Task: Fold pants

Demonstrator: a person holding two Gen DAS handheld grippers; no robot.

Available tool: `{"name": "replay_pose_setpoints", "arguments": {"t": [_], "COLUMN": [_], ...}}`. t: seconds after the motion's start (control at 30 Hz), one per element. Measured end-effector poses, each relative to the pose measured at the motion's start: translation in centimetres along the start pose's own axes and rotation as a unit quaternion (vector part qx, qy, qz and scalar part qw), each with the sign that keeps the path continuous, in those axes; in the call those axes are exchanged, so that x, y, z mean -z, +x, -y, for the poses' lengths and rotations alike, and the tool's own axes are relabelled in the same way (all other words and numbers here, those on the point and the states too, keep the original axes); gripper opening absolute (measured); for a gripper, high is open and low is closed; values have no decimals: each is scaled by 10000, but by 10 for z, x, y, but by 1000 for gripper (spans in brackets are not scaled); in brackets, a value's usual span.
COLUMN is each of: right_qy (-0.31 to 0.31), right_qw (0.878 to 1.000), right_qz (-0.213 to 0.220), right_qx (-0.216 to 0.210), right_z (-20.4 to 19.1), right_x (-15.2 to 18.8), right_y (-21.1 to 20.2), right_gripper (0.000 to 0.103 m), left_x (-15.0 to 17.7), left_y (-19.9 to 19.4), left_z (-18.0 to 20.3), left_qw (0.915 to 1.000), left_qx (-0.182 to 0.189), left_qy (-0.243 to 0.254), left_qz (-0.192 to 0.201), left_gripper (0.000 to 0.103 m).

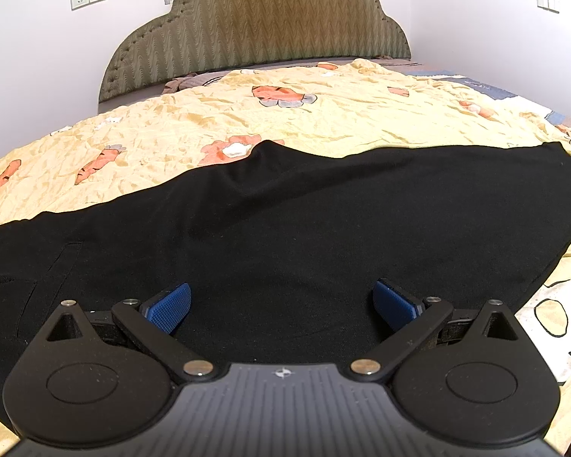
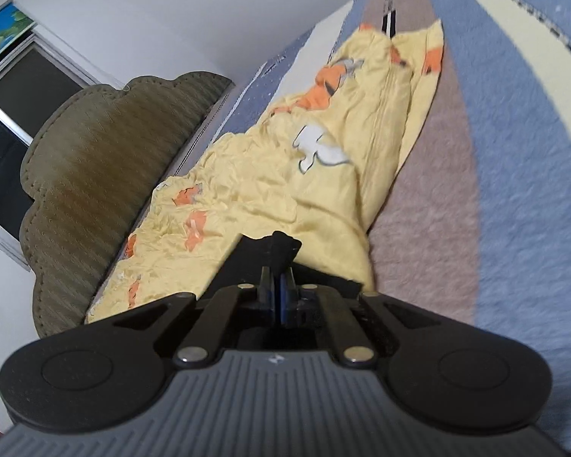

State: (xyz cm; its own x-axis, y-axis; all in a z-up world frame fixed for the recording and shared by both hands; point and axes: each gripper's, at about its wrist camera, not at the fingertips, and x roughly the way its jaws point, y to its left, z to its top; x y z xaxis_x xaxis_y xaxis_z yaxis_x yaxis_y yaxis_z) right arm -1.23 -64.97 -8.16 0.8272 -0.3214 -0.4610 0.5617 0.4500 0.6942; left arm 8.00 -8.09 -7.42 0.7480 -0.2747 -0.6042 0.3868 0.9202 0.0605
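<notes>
Pants lie flat, stretched sideways across the bed's yellow quilt, beneath the spread left tool, while the right tool pinches one black edge.

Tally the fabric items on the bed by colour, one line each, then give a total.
Black: 1, the pants, lying across the quilt, with the right claw shut on one end
Yellow with orange carrot print: 1, the quilt
Blue, brown and cream striped: 1, the blanket under the quilt
Total: 3
</notes>
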Motion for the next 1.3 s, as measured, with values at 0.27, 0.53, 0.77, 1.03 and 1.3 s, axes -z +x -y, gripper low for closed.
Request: {"name": "replay_pose_setpoints", "arguments": {"t": [0.27, 0.53, 0.77, 1.03, 1.3], "right_qy": [92, -323, -1129, -3541, -4237], "right_qw": [9991, 9969, 9810, 9085, 7961], "right_qz": [-177, -167, 1183, -1124, -2731], "right_qx": [367, 702, 1047, -1915, -3347], "right_z": [22, 11, -54, -214, -326], "right_x": [8, 10, 37, 182, 253], "right_y": [10, 12, -41, -28, 51], "right_gripper": [3, 1, 48, 81, 79], "left_x": [0, 0, -5, -17, 0], "left_y": [0, -2, -21, -26, -9], "left_z": [0, 0, -13, -66, -83], "left_qw": [10000, 10000, 9999, 9955, 9928], "left_qx": [3, 8, 42, -799, -1087], "left_qy": [0, -2, -110, -467, -457], "left_qz": [4, 7, 123, 191, -207], "left_gripper": [103, 103, 103, 103, 103]}}
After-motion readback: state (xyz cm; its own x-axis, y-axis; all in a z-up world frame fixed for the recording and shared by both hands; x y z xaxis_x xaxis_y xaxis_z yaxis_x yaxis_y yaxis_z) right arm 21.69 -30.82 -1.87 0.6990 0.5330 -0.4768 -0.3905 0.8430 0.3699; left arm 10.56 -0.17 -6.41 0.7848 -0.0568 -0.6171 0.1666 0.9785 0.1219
